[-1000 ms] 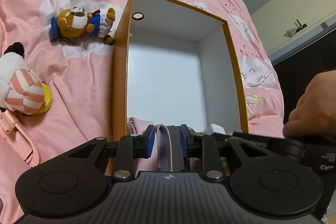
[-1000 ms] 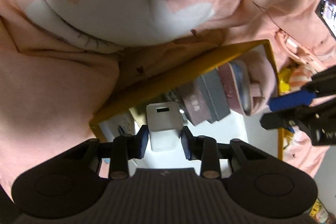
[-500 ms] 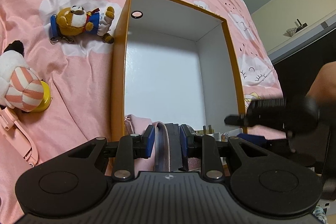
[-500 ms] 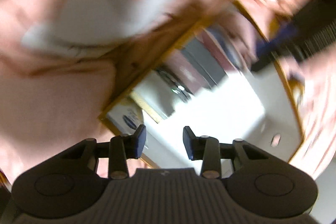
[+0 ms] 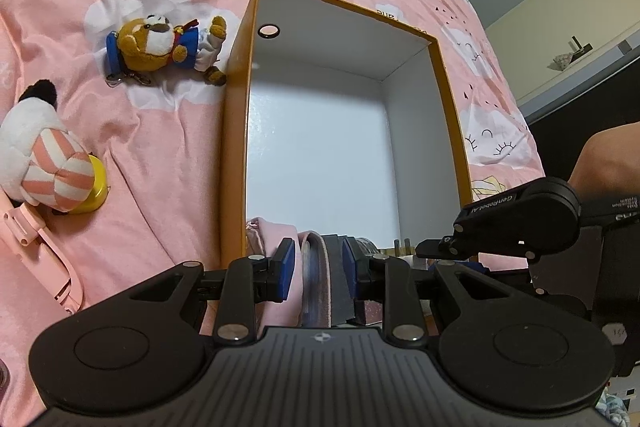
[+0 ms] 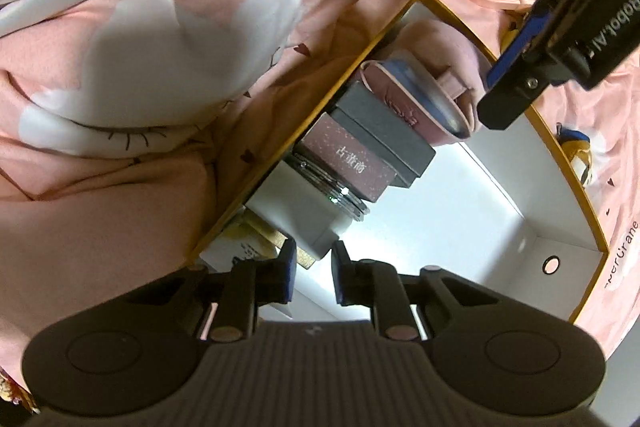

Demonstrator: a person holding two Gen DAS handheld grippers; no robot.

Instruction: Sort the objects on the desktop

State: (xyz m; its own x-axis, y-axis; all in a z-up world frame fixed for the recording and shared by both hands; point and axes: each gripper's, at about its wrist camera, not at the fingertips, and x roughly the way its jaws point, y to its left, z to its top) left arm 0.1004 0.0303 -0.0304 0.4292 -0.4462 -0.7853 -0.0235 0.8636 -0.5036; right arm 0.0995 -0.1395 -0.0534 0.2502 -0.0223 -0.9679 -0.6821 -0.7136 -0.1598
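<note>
- Everything sits on a pink bedspread [image 5: 168, 155] with white cloud prints, so more of a bed than a desk; a cream cabinet [image 5: 568, 23] and grey wall fill the upper right of the left view.
- Far left on the cover: a pink plastic handle thing [image 5: 36, 255], then a white plush with striped legs [image 5: 44, 155] on a yellow base, then a small bear plush [image 5: 160, 45] lying just beside the box wall.
- The orange box [image 5: 234, 131], white inside, is the sorting spot. Its far end is bare; the sorted stuff is packed along the near end.
- The left gripper [image 5: 318, 273] is down in that near end with its jaws clamped on a pink flat case [image 5: 316, 279], next to a grey box [image 6: 384, 131] and a mauve box [image 6: 348, 163].
- Further along the row there's a metal ring item, probably a lens part, and a white charger [image 6: 296, 215].
- The right gripper [image 6: 314, 271] has its jaws apart with nothing between them, just in front of the charger.
- A second ago the right gripper was pinching that charger; it has since let go and pulled back, while the left hasn't really budged.
</note>
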